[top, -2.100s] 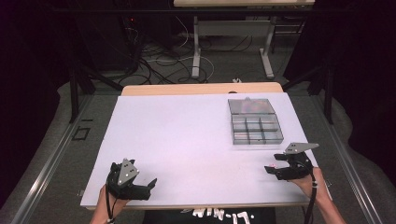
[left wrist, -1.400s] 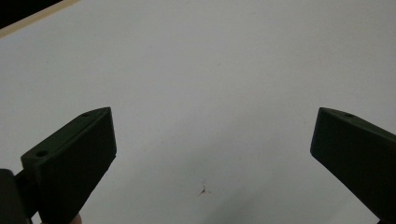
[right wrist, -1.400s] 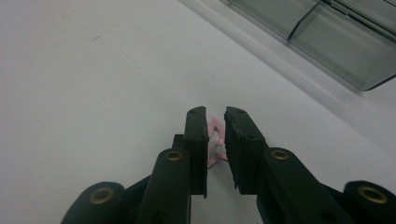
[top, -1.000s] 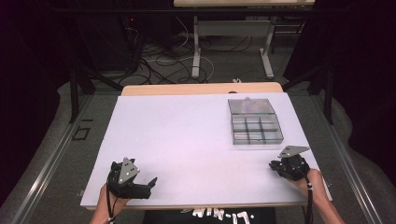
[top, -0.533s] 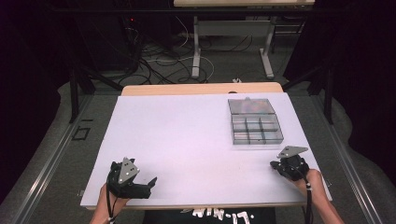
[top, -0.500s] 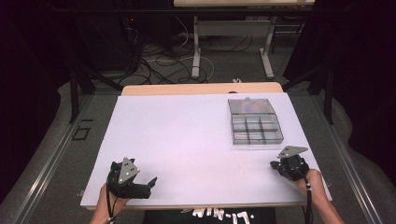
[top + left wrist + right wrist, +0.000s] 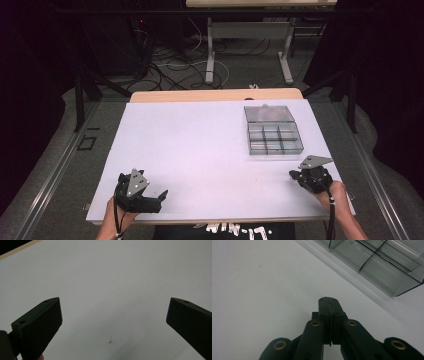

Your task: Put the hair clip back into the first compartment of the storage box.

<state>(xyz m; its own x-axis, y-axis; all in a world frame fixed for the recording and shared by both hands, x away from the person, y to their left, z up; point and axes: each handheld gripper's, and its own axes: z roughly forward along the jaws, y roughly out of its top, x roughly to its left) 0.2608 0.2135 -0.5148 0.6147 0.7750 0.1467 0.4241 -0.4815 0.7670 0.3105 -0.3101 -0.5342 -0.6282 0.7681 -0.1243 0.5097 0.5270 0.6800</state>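
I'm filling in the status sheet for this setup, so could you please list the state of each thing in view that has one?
Left gripper: open, nothing between the jaws, low over the white table top.
Right gripper: shut, jaws pressed together, nothing between them.
Clear compartment box: lid open, lying flat beyond it; what the compartments hold is too small to tell.

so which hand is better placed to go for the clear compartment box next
Right. The right tool sits just in front of the clear compartment box, whose wall shows close ahead in the right gripper view. Its jaws are shut, so they must open first. The left tool is open but across the table.
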